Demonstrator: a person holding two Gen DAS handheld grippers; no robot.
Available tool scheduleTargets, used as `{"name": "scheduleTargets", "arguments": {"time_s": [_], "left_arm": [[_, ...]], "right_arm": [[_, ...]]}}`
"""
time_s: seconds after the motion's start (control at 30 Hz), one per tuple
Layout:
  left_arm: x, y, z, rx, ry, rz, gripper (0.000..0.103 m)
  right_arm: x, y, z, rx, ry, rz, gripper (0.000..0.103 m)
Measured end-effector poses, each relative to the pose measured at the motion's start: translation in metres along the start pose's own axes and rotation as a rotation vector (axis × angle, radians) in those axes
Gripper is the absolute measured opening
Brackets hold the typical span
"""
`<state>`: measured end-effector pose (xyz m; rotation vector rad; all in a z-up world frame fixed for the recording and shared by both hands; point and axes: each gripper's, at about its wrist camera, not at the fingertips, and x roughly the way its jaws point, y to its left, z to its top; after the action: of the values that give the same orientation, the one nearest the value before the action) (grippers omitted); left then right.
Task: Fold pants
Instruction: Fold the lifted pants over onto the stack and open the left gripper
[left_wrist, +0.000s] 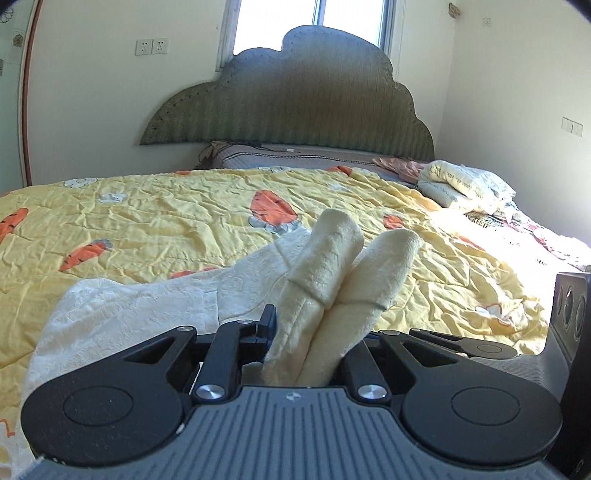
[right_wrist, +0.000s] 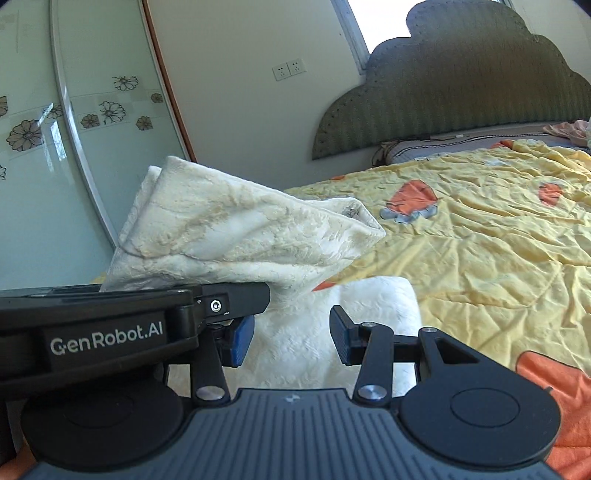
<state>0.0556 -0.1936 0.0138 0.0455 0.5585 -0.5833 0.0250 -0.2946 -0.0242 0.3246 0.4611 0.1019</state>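
Observation:
The cream-white pants (left_wrist: 129, 306) lie partly on the yellow carrot bedspread (left_wrist: 166, 218). In the left wrist view two plush leg ends (left_wrist: 332, 266) stick up out of my left gripper (left_wrist: 317, 332), which is shut on them. The right wrist view shows that same gripper (right_wrist: 236, 299) from the side, with a folded bunch of pants (right_wrist: 236, 229) lifted above it. My right gripper (right_wrist: 291, 341) is just beside it, open. White pants cloth (right_wrist: 295, 332) lies beyond the gap, and the blue pads (right_wrist: 240, 343) do not press on it.
A green scalloped headboard (left_wrist: 295, 103) and a window stand at the bed's far end. Bundled bedding and clothes (left_wrist: 461, 184) sit at the far right of the bed. A glass wardrobe door with flower prints (right_wrist: 55, 129) is to the left.

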Motion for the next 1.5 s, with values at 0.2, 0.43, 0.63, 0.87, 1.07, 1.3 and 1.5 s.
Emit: {"name": "scheduleTargets", "arguments": {"time_s": [0.2, 0.43, 0.63, 0.87, 1.07, 1.3, 1.5], "left_arm": [[0.023, -0.008, -0.01, 0.043, 0.076, -0.009, 0.016], [0.023, -0.026, -0.012, 0.122, 0.076, -0.082, 0.047], [0.005, -0.01, -0.002, 0.059, 0.055, -0.092, 0.061], [-0.035, 0.048, 0.016, -0.158, -0.028, -0.171, 0.083], [-0.037, 0.05, 0.028, -0.165, -0.045, -0.167, 0.092], [-0.068, 0.121, 0.0, -0.252, -0.038, 0.025, 0.091], [-0.104, 0.183, -0.03, -0.336, -0.003, 0.14, 0.091]], "right_arm": [[-0.019, -0.018, -0.013, -0.089, 0.073, -0.127, 0.051], [-0.058, -0.048, -0.026, -0.081, 0.097, -0.302, 0.051], [-0.091, -0.059, -0.029, 0.031, -0.026, -0.398, 0.051], [-0.113, -0.034, -0.01, 0.08, -0.18, -0.223, 0.053], [-0.103, -0.035, -0.014, 0.139, -0.142, -0.258, 0.059], [-0.098, -0.023, -0.025, 0.222, -0.018, 0.066, 0.059], [-0.068, -0.013, -0.038, 0.236, 0.092, 0.012, 0.058]]}}
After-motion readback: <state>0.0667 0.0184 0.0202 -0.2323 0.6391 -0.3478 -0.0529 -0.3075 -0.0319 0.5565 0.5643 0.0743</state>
